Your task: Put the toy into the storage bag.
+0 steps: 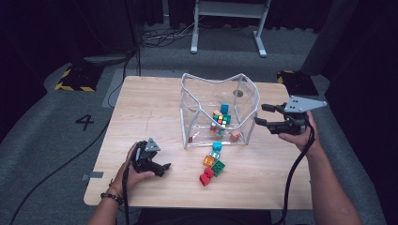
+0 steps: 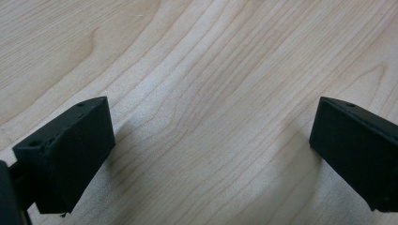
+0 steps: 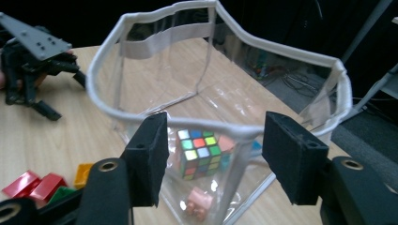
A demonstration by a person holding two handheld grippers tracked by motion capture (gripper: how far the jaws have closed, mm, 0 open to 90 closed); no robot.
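Two spread, empty jaws of the right gripper line up on the white-taped rim of the clear plastic bag toward the table's far right, light, floppy, best pinched at that stiffer rim, while the left gripper rests wide open near the front left corner.

I log: clear bag with white trim; multicoloured puzzle cube in checkered tiles; salmon brick; red bricks, green brick, orange brick; black grippers; pale wood-grain table.

High view overlooks table; right gripper view faces bag closely.
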